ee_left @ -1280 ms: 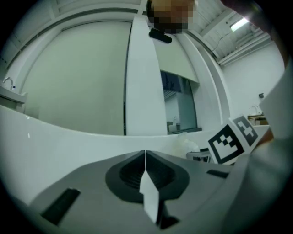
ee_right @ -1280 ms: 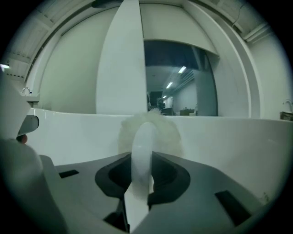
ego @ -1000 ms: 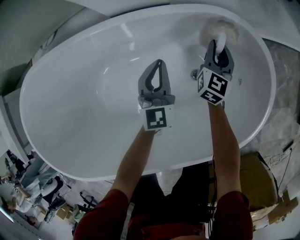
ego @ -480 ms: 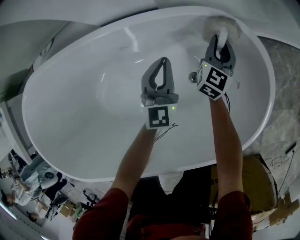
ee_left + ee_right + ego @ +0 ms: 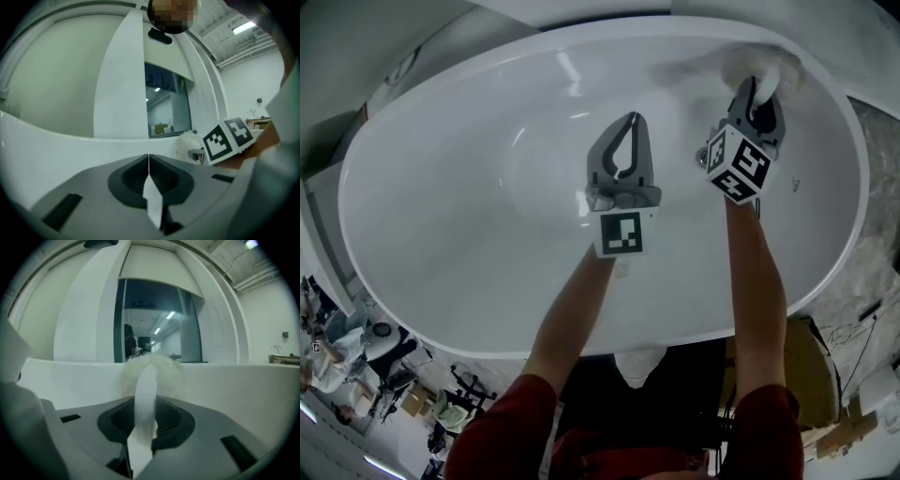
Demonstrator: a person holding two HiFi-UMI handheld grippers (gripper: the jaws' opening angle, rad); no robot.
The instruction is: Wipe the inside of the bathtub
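Reaching down into the white oval bathtub [image 5: 441,234], the person holds both grippers over its basin, arms extended from the near rim.

Right gripper [image 5: 761,89] — jaws clenched on the flat white handle [image 5: 145,404] of a fluffy white duster [image 5: 759,64]. The handle runs up between the jaws and curves forward. The fluffy head [image 5: 152,365] lies against the tub's inner wall at the far right end, just under the rim. The right gripper view shows the fluff touching the white wall.

Left gripper [image 5: 628,120] — jaws pressed together tip to tip, gripping nothing. It hangs above the middle of the basin, well apart from the duster. In the left gripper view the closed seam [image 5: 149,157] shows only a thin pale sliver. The right gripper's marker cube [image 5: 228,138] and the duster's fluff [image 5: 187,143] sit off to the right.

A small metal fitting [image 5: 701,157] sits on the tub surface beside the right gripper's cube, between the two grippers.

Outside the tub: mottled stone floor [image 5: 872,262] on the right and a cardboard box [image 5: 848,431] near the bottom right corner.
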